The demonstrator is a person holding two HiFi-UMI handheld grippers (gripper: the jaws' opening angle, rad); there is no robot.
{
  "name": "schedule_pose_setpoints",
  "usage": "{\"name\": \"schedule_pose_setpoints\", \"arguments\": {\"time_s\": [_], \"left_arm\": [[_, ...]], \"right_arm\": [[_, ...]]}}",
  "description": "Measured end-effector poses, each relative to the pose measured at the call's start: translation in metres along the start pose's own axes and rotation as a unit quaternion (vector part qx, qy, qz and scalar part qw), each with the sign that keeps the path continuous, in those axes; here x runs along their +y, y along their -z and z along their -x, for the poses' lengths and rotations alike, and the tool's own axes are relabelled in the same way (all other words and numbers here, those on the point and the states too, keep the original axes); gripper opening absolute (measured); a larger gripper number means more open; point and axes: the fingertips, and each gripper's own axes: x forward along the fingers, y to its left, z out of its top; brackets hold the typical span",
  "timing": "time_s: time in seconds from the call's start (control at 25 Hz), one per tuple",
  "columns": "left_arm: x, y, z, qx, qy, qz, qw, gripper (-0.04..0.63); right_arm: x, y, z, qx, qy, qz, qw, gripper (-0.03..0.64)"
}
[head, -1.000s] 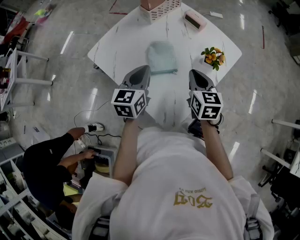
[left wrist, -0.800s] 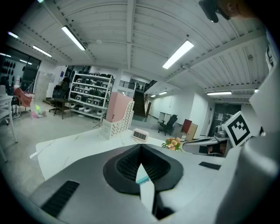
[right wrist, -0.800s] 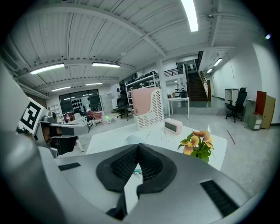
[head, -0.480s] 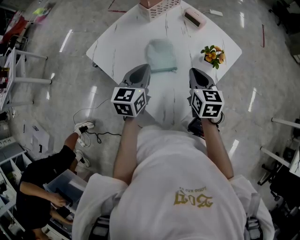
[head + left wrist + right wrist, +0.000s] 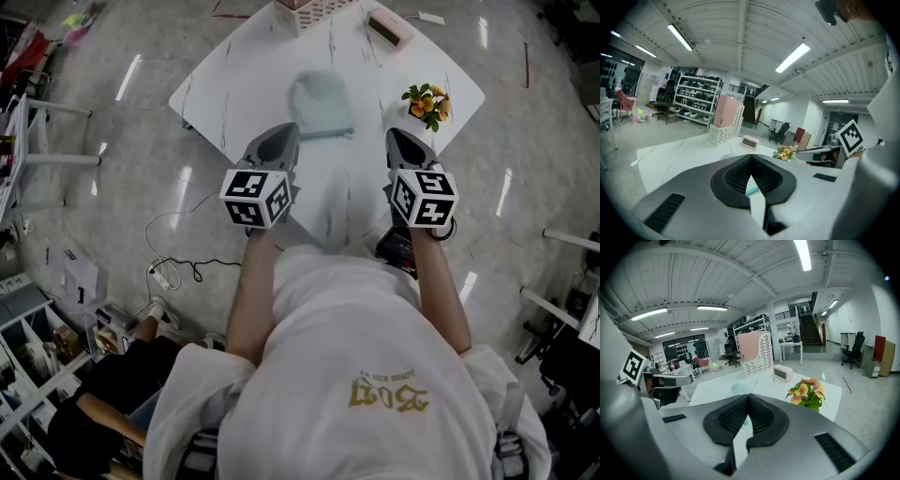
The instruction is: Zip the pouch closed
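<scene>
The pouch lies flat at the middle of the table; its zip state is not discernible. The left gripper and right gripper flank the near corner, jaws together, empty.

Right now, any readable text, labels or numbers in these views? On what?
Shirt: gold print, upside down, too blurred to read.
Clock: display digits too small to read.
Marker cubes: square patterns only, no words.
Nothing else legible.
</scene>
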Motion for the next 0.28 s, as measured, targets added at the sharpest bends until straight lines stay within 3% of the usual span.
{"name": "schedule_pose_setpoints", "arguments": {"time_s": [0.28], "left_arm": [[0.0013, 0.0023, -0.0069, 0.006, 0.005, -0.001, 1.0, 0.017]], "right_arm": [[0.0, 0.0056, -0.0057, 0.011, -0.008, 0.006, 1.0, 0.012]]}}
